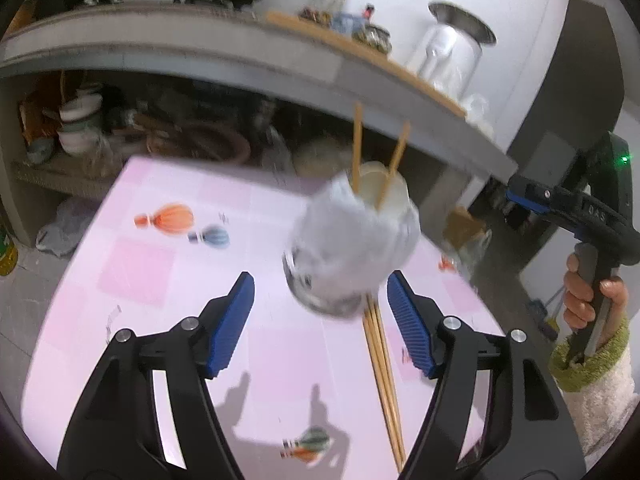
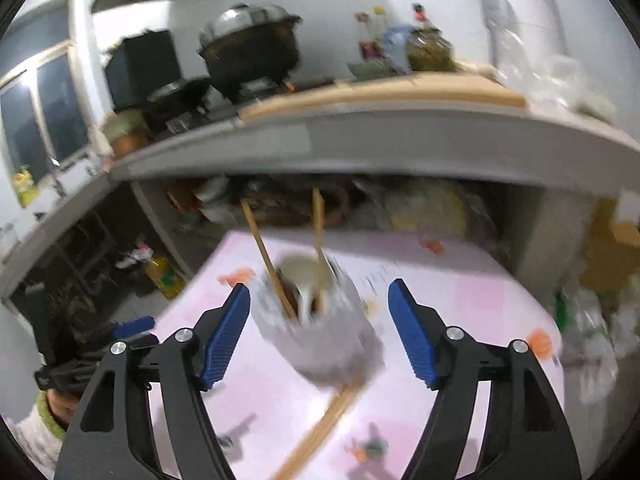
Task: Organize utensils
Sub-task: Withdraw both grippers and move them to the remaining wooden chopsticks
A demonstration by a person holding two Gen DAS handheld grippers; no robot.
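Note:
A glass jar (image 1: 352, 248) wrapped in white paper stands on the pink table (image 1: 160, 280). It holds two wooden chopsticks (image 1: 356, 148) and a white spoon (image 2: 308, 292). Several loose chopsticks (image 1: 384, 380) lie on the table in front of the jar. My left gripper (image 1: 320, 312) is open and empty, its blue pads (image 1: 232, 324) just short of the jar. My right gripper (image 2: 320, 320) is open and empty, with the jar (image 2: 320, 336) between its pads (image 2: 412, 328). The loose chopsticks also show in the right wrist view (image 2: 320, 432).
A grey counter (image 1: 240, 56) runs behind the table, carrying pots (image 2: 252, 48), spice jars (image 1: 348, 16) and a wooden board (image 2: 380, 96). Bowls and bags fill the shelf (image 1: 80, 128) beneath it. The right gripper's handle and hand (image 1: 592, 272) are at the table's right edge.

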